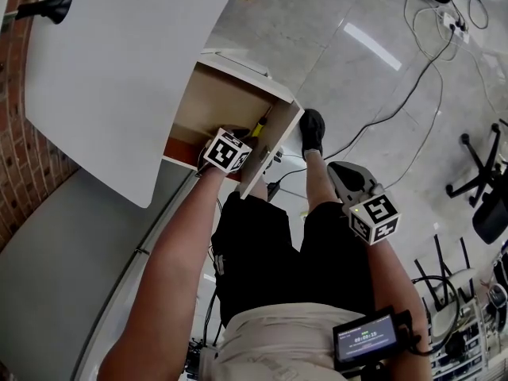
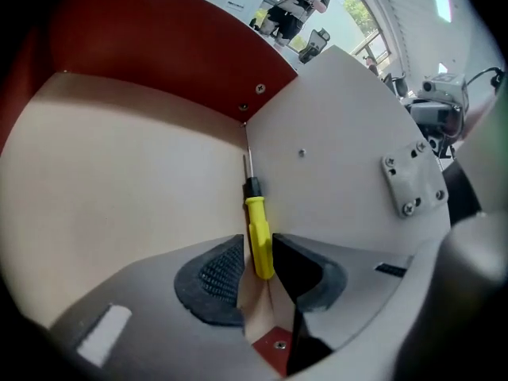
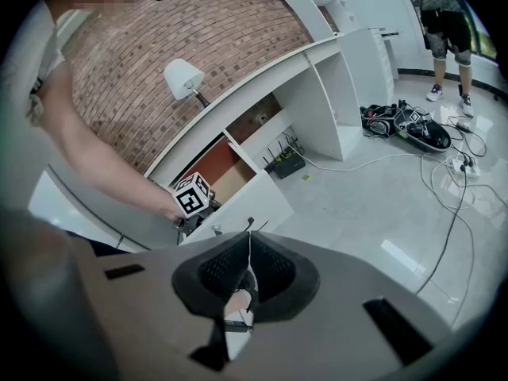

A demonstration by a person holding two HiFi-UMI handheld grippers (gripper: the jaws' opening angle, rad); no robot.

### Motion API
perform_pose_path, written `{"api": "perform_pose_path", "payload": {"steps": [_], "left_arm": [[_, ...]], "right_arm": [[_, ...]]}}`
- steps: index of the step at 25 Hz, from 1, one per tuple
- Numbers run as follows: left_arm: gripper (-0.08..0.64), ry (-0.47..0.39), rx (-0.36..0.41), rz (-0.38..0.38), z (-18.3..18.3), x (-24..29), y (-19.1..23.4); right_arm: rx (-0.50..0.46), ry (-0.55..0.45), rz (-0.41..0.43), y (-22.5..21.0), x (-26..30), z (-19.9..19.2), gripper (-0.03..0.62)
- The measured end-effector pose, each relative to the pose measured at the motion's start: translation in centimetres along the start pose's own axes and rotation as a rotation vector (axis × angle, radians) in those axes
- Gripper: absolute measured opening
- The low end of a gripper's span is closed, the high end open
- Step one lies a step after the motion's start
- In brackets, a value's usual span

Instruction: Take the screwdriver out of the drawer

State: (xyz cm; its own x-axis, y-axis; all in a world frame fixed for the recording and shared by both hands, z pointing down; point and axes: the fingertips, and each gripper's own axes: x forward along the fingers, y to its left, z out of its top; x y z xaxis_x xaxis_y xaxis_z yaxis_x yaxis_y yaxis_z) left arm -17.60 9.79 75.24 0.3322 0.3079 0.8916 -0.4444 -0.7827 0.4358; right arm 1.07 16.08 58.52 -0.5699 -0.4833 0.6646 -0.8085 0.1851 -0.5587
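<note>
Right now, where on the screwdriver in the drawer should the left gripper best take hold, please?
Probably the thick yellow handle, from above, fingers straddling it sideways: the screwdriver lies flat along the drawer wall, its shaft too thin.

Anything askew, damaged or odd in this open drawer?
Nothing stands out. The yellow-handled screwdriver lies snug against the white wall of the drawer, tip toward the far corner; the panels look intact.

Left claw (image 2: 258, 252) parted, yellow screwdriver (image 2: 255, 221) between its pads; lying in drawer (image 2: 119, 181) corner
</note>
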Motion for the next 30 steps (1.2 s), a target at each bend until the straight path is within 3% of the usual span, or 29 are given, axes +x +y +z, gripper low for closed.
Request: {"api": "perform_pose_path", "payload": {"steps": [4, 14, 23, 30], "left_arm": [[0.086, 0.002, 0.007, -0.009, 0.2, 0.4, 0.0], [0.029, -0.046, -0.087, 0.011, 0.1, -0.1, -0.1], [0.025, -0.096, -0.12, 0.065, 0.3, -1.5, 0.2], [0.025, -0.16, -0.218, 0.075, 0.4, -4.4, -0.9]], "right_arm": [[-0.003, 0.013, -0.003, 0.0, -0.1, -0.4, 0.008], [-0.025, 0.035, 0.003, 0.3, -0.1, 0.1, 0.008], [-0.043, 0.042, 0.025, 1.1, 0.4, 0.1, 0.008], [-0.049, 0.036, 0.041, 1.7, 0.3, 0.6, 0.007]]}}
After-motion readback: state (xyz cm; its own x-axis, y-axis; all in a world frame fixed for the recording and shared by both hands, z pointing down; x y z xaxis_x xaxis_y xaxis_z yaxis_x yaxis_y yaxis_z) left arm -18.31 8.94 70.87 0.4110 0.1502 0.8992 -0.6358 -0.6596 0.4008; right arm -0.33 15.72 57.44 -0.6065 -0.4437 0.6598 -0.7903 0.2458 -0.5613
